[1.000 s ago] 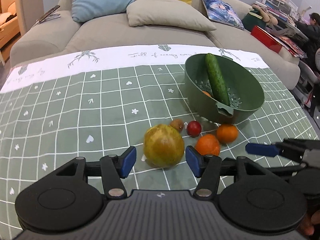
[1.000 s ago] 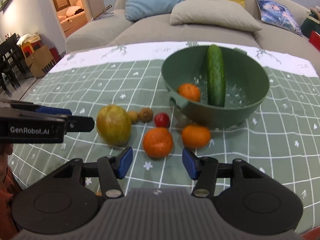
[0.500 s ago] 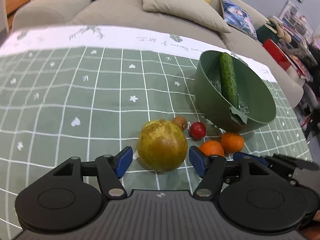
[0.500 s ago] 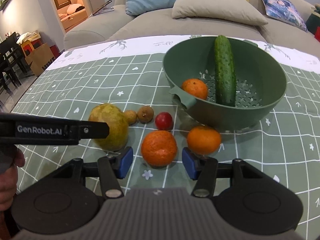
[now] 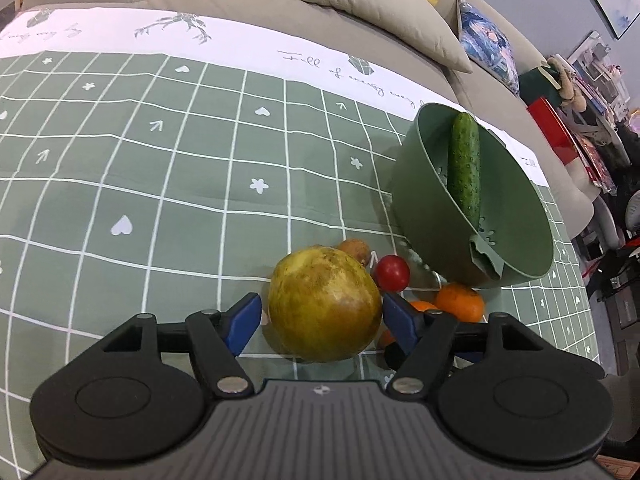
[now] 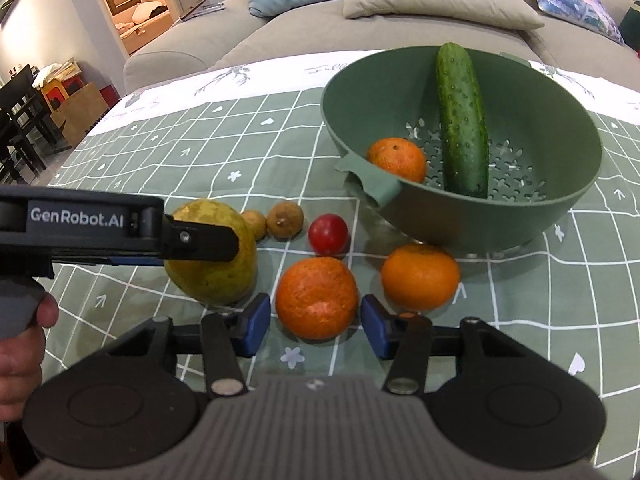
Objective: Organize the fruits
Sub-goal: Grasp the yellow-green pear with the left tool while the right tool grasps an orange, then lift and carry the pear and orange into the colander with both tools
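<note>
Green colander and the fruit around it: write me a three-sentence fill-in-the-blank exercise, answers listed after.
1. The green colander holds one orange and a long ____.
2. The left gripper straddles the big yellow-green ____.
3. The small round fruit in front of the colander's handle is coloured ____.

Missing words: cucumber; fruit; red.
</note>
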The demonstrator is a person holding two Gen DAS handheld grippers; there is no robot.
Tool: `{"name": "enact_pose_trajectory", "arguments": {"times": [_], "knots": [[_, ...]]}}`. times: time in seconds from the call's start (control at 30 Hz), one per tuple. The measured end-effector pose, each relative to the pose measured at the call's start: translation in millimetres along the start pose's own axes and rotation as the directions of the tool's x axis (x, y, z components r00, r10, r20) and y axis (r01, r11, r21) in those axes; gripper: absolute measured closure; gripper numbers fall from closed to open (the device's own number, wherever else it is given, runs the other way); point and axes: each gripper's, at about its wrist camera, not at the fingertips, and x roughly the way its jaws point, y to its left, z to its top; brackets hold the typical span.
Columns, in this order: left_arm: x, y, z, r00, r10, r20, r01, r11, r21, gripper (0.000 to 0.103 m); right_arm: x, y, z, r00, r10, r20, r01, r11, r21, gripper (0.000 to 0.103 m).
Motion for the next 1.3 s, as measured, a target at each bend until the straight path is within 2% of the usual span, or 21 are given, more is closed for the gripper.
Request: {"name": "enact_pose_trajectory", "arguments": {"times": [0.2, 0.53, 0.77, 1.1, 1.3], "knots": [[3, -4, -2, 1.000, -0.020, 0.008, 0.019, 1.000, 0.017, 0.029, 2, 0, -2, 1.000, 0.007, 0.001, -0.007, 1.000, -0.005, 0.060], [0, -12, -4, 1.000, 0.010, 0.006, -0.010, 0.998, 0.068, 0.031, -2, 3, -3, 1.000, 0.011, 0.008, -0.010, 0.999, -0.037, 0.063], [-17, -14, -11, 1.000, 0.015, 0.017, -0.016, 0.996, 0.083, 0.031, -16, 10, -3, 1.000, 0.017, 0.022, -0.015, 0.997, -0.080, 0.063], [-56, -32, -8, 0.997, -0.036, 0.065, 0.029, 0.995, 0.099, 0.031, -54, 15, -1, 0.997, 0.023, 0.074, -0.015, 0.994, -0.107, 0.064], [-68, -57, 6, 0.996, -0.053, 0.077, 0.040, 0.987, 0.157, 0.031, -81, 6, 7, 0.995, 0.012, 0.100, 0.001, 0.991, -0.133, 0.064]]}}
